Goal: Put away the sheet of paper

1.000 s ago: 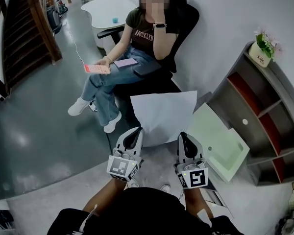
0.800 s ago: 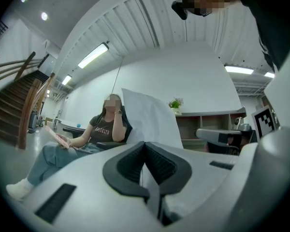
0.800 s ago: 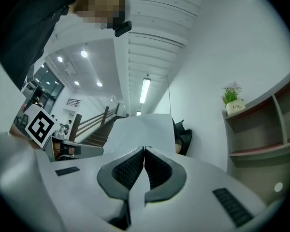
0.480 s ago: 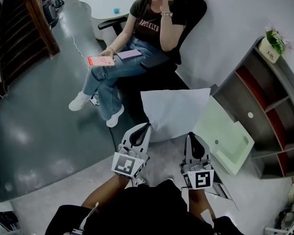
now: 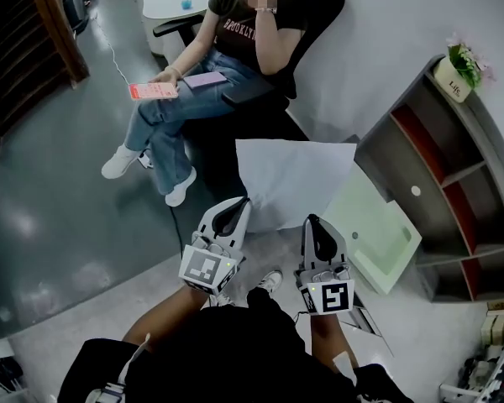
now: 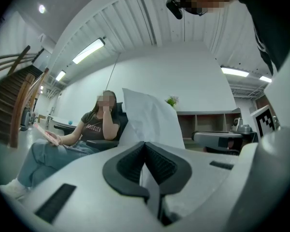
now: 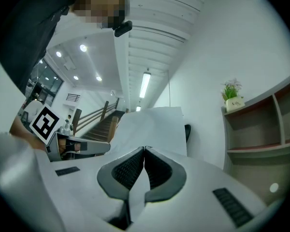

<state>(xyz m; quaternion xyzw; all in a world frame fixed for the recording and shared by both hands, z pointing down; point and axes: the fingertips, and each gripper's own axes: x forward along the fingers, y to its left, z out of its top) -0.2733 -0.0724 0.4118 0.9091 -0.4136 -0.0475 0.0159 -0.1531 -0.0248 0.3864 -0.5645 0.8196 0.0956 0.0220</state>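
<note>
A white sheet of paper (image 5: 292, 179) is held out flat in front of me, above the floor, by both grippers at its near edge. My left gripper (image 5: 244, 203) is shut on its near left corner; in the left gripper view the sheet of paper (image 6: 152, 122) rises from between the closed jaws of the gripper (image 6: 145, 144). My right gripper (image 5: 312, 222) is shut on the near right edge; in the right gripper view the sheet of paper (image 7: 152, 129) spreads out past the closed jaws of the gripper (image 7: 144, 149).
A person (image 5: 227, 49) sits in a black chair straight ahead with a pink phone (image 5: 147, 91). A grey shelf unit (image 5: 454, 175) with red backs stands at the right, a potted plant (image 5: 458, 65) on top. A pale green tray (image 5: 374, 229) lies below the sheet.
The sheet and both grippers have shifted slightly in the head view as the head camera moved; both grips stay the same.
</note>
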